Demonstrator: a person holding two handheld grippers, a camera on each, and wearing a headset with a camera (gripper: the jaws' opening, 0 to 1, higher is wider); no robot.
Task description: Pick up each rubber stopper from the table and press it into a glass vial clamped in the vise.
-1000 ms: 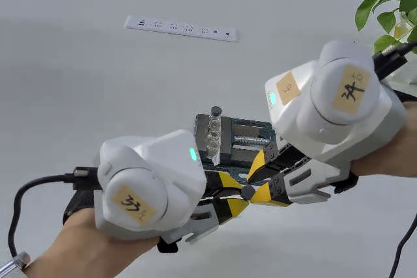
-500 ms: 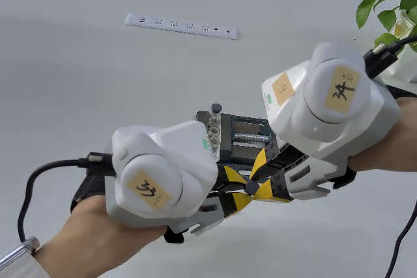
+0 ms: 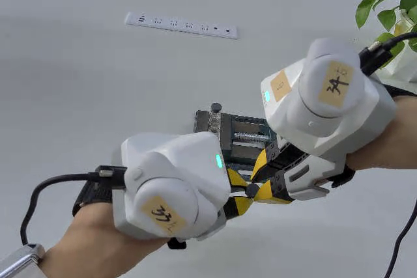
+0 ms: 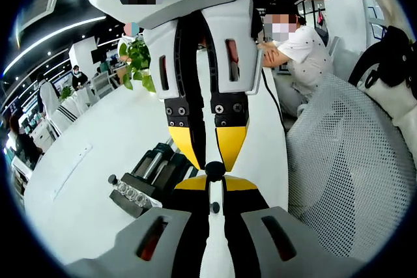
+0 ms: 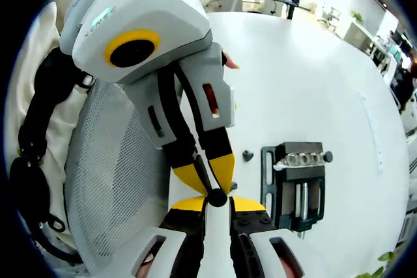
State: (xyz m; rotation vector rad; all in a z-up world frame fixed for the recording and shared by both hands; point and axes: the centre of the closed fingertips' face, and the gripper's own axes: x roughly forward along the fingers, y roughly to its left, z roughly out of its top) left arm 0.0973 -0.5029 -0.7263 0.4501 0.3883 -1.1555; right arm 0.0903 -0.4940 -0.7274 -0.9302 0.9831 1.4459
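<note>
- Rubber stopper [image 5: 217, 198] is seen in the air at the point where the yellow tips of both grippers meet, in front of the vise [image 5: 296, 187] and apart from it.
- Left gripper [image 4: 214, 185]: jaws drawn almost together, tips pinched on the rubber stopper.
- Right gripper [image 5: 218, 206]: jaws likewise drawn in on the same rubber stopper from the opposite side. Which gripper carries the load cannot be told.
- Glass vials [image 5: 301, 159] are clamped in a row in the vise. One seated stopper [image 5: 328, 157] is seen at the end of the row.
- A loose stopper [image 5: 247, 155] lies on the worktop [image 3: 98, 83], just beside the vise and clear of both grippers.
- Open room: bare worktop is seen beyond the vise as far as the power strip [image 3: 181, 25], which lies well apart.
- Edges: the grippers are held close to the near edge of the worktop, with a mesh chair [image 4: 345, 161] just past it. A plant [image 3: 391, 1] stands at the far right corner in the head view.
</note>
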